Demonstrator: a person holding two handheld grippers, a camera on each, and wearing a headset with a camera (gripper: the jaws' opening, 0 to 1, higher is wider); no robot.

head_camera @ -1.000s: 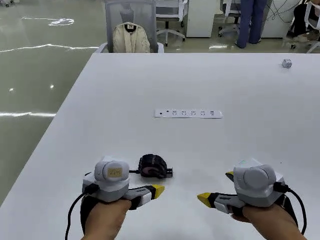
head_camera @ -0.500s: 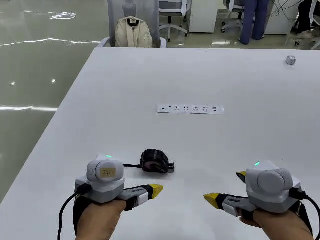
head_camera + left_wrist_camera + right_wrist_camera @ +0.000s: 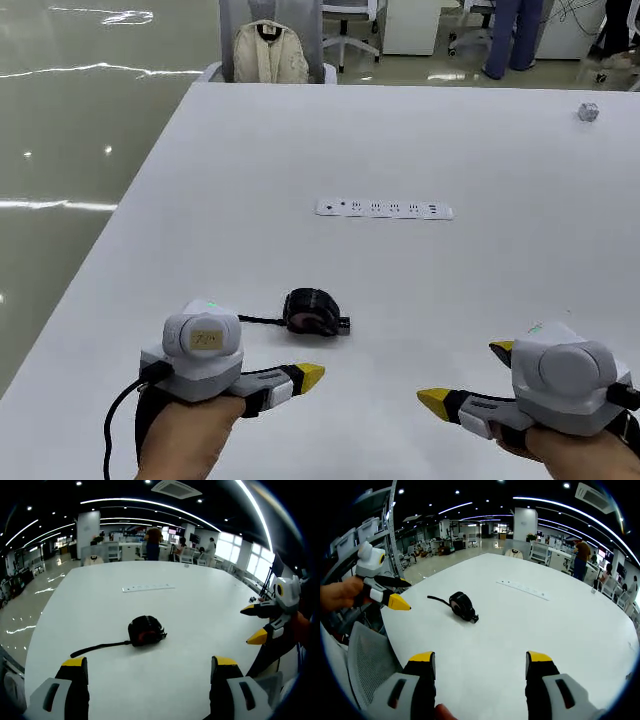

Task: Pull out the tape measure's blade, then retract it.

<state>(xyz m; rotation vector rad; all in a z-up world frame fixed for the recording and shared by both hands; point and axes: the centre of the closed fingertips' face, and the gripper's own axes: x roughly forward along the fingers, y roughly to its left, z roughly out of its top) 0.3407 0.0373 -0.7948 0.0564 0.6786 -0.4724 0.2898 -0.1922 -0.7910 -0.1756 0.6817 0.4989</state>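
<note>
Head view: left tool (image 3: 300, 384) and right tool (image 3: 467, 375) held low over the counter (image 3: 400, 280), tips pointing inward; tape measure (image 3: 313, 312) lies on the counter just beyond the left tool.
Left gripper view: jaws apart, released; tape measure ahead, trailing perhaps a strap (image 3: 97, 647).
Right gripper view: jaws apart, empty.

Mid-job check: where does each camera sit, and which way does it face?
Head view: on the headset, facing forward and down at the tape measure; left gripper, right gripper and hands show.
Left gripper view: looks along its own open jaws toward the tape measure; right gripper enters at right.
Right gripper view: looks along its open jaws toward it; left gripper at left.
Shared: all see the power strip.
</note>
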